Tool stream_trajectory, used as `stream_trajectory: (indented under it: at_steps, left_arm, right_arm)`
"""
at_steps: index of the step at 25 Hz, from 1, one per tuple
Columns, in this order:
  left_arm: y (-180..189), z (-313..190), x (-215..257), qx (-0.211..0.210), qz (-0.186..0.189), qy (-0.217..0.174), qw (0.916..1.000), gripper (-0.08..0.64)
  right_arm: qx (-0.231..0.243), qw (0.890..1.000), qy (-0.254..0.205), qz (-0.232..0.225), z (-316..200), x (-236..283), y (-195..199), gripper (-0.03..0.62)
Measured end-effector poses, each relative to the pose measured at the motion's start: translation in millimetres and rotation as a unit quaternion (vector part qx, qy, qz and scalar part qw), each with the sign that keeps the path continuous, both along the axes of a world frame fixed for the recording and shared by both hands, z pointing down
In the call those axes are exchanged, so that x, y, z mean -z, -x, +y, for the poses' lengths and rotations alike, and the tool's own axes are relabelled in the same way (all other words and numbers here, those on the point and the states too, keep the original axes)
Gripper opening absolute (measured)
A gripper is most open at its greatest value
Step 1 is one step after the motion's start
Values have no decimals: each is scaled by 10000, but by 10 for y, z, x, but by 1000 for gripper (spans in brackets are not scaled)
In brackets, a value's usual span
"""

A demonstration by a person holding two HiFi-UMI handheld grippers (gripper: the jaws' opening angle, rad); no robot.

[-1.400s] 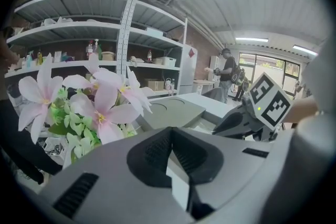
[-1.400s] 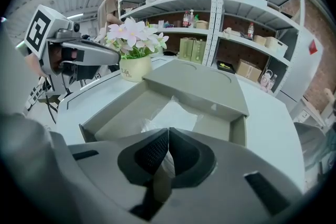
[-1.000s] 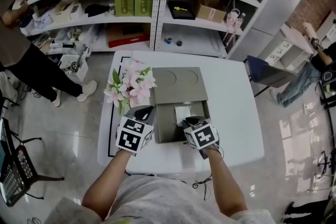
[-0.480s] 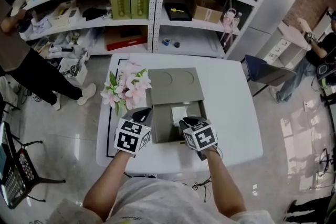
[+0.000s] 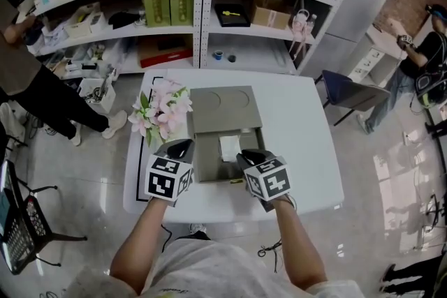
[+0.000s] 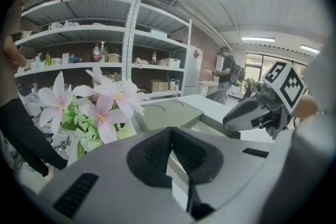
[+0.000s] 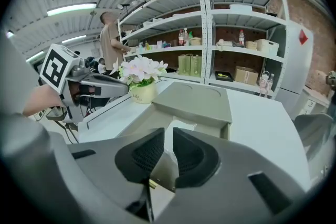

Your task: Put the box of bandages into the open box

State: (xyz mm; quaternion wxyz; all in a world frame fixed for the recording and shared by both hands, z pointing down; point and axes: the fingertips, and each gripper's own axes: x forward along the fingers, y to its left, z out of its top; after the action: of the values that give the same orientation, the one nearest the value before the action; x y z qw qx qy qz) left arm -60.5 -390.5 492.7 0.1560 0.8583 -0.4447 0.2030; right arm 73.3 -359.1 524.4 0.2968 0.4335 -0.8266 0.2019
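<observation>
While the box of bandages [image 5: 229, 147] lies inside the open box [image 5: 207, 162] at mid-frame, its lid [image 5: 223, 108] folded back clear, empty tongs flank the near edge: left tongs [image 5: 179, 148] closed, right tongs [image 5: 248, 156] barely parted, the placing apparently done.

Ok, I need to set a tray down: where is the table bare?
Right of the open box, the table is bare out to its edge. The left is crowded: flowers stand close beside the box.

flowers [image 5: 162, 110] just left of open box [image 5: 207, 162]
</observation>
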Motion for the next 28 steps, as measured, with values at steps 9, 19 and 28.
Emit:
stream_trajectory:
  at_steps: [9, 19, 28]
  left_arm:
    - [-53, 273, 122, 189, -32, -71, 9998, 5]
    - [-186, 663, 183, 302, -47, -154, 9994, 5]
    - [-257, 1015, 294, 404, -114, -189, 9989, 5]
  right_arm:
    - [37, 9992, -300, -259, 273, 337, -107, 52]
    - [69, 9966, -721, -389, 635, 640, -254, 34]
    - [-130, 9931, -1015, -564, 943, 904, -548, 15]
